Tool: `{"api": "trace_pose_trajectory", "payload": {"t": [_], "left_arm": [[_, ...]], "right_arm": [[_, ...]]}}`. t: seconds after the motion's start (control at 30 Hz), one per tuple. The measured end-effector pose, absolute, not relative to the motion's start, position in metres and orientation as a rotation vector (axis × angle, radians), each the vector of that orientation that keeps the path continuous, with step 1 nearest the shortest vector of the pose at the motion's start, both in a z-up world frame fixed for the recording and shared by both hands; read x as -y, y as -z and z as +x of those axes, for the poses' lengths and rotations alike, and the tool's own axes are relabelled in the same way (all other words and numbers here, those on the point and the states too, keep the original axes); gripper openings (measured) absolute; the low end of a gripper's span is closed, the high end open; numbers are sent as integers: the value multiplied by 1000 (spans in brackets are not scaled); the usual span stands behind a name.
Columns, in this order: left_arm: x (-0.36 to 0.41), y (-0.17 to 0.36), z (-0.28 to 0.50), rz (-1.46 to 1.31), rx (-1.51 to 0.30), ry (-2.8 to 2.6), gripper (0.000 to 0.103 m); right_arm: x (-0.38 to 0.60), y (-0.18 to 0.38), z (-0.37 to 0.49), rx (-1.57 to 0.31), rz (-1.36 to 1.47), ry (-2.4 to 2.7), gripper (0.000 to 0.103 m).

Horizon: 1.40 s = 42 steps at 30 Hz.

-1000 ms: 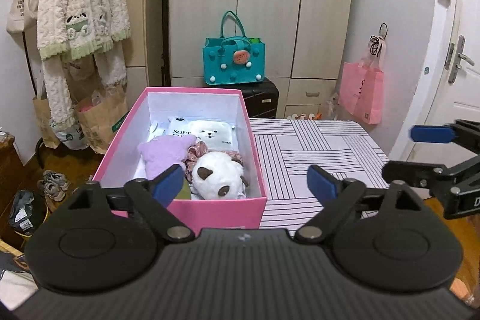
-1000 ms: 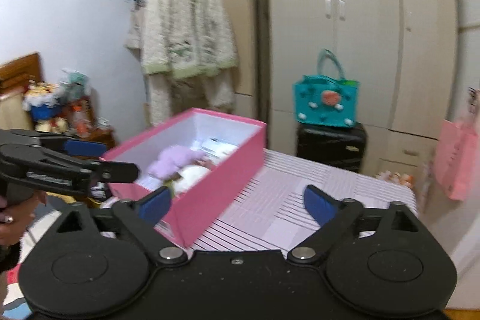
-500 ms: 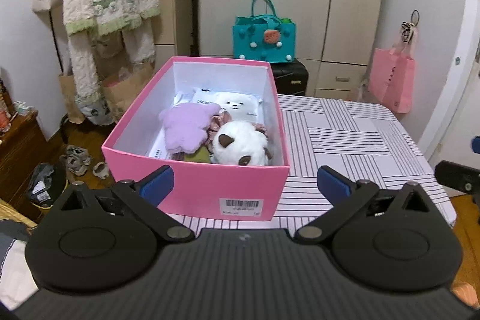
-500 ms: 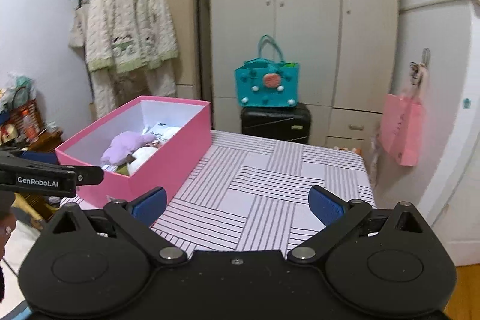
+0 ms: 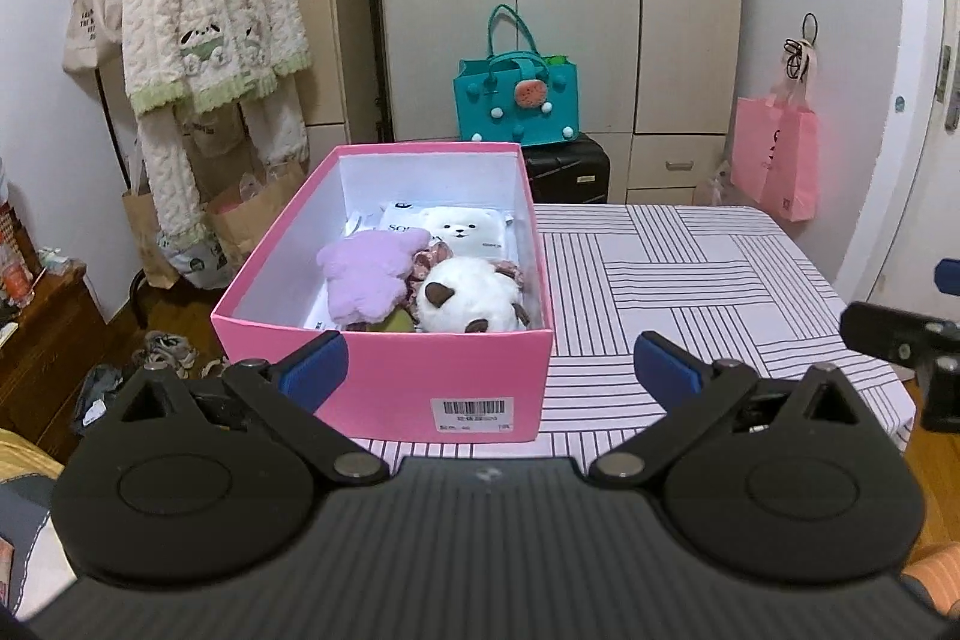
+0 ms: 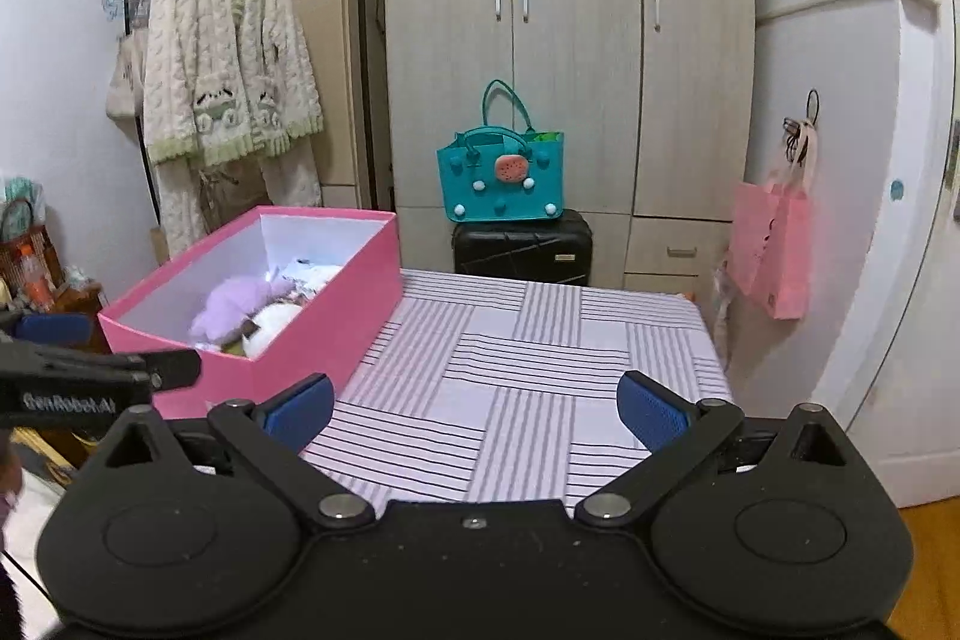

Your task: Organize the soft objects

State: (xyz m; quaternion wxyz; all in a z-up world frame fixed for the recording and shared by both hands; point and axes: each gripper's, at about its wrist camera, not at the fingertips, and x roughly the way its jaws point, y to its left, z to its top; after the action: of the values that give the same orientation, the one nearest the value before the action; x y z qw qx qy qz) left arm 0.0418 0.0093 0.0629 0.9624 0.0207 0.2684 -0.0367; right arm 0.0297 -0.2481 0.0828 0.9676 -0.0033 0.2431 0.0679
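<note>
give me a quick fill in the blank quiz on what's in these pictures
1. The fluffy purple plush toy lies inside the ____ cardboard box.
2. The teal felt handbag stands on a ____ suitcase.
3. Both the left gripper and the right gripper are ____.

Missing words: pink; black; open

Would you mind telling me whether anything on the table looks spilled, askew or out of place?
Nothing stands out: the soft toys lie inside the pink box, which sits upright on the striped tablecloth.
</note>
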Motion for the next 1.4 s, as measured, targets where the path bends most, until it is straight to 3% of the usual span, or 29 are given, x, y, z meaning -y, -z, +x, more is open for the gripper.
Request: {"api": "trace_pose_trajectory", "payload": {"t": [1.4], "left_arm": [[-6, -51, 40, 34, -534, 73, 103]], "right_arm": [[246, -72, 27, -500, -39, -25, 102]]}}
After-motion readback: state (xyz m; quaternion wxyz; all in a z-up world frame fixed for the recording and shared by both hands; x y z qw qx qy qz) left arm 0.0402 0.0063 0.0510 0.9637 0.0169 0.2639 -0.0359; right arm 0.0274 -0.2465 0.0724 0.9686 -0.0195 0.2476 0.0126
